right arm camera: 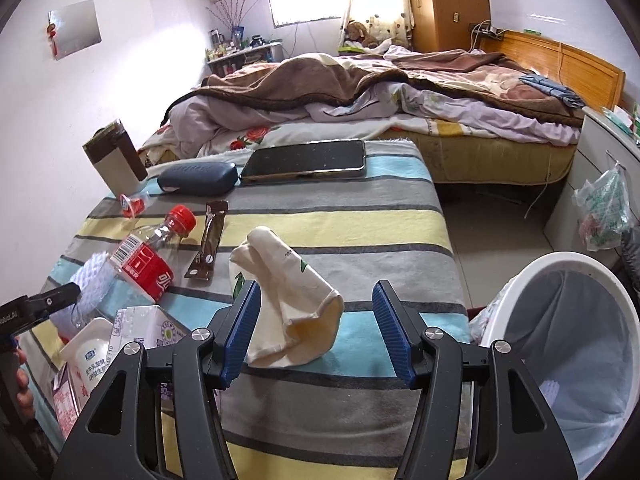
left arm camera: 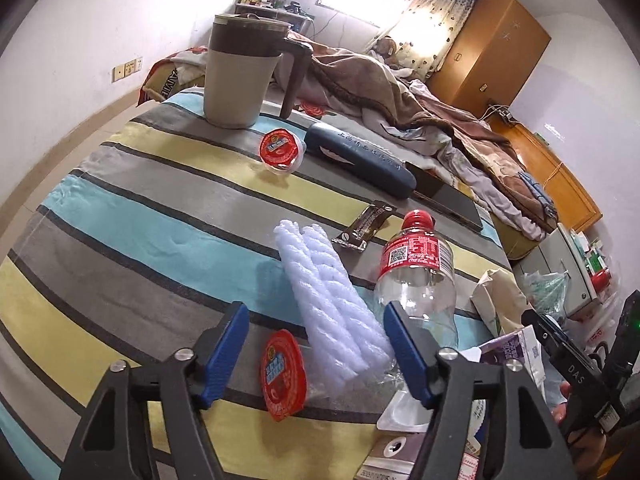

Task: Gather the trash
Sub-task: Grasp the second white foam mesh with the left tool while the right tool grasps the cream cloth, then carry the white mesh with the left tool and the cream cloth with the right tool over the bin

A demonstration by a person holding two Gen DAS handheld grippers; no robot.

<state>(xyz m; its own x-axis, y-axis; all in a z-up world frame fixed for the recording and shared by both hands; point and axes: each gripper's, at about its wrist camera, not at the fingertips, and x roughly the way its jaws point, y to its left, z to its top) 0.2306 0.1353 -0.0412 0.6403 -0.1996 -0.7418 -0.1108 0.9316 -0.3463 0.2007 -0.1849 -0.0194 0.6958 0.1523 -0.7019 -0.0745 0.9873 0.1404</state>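
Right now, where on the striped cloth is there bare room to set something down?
Free: the cloth right of the sachet, between phone and crumpled cup; also left of the foam net, below the jelly cup. Crowded: the near corner around the bottle and cartons.

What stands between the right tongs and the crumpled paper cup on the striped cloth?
Nothing visible. The right tongs are open, and the crumpled paper cup lies directly ahead, between their blue pads, on the striped cloth.
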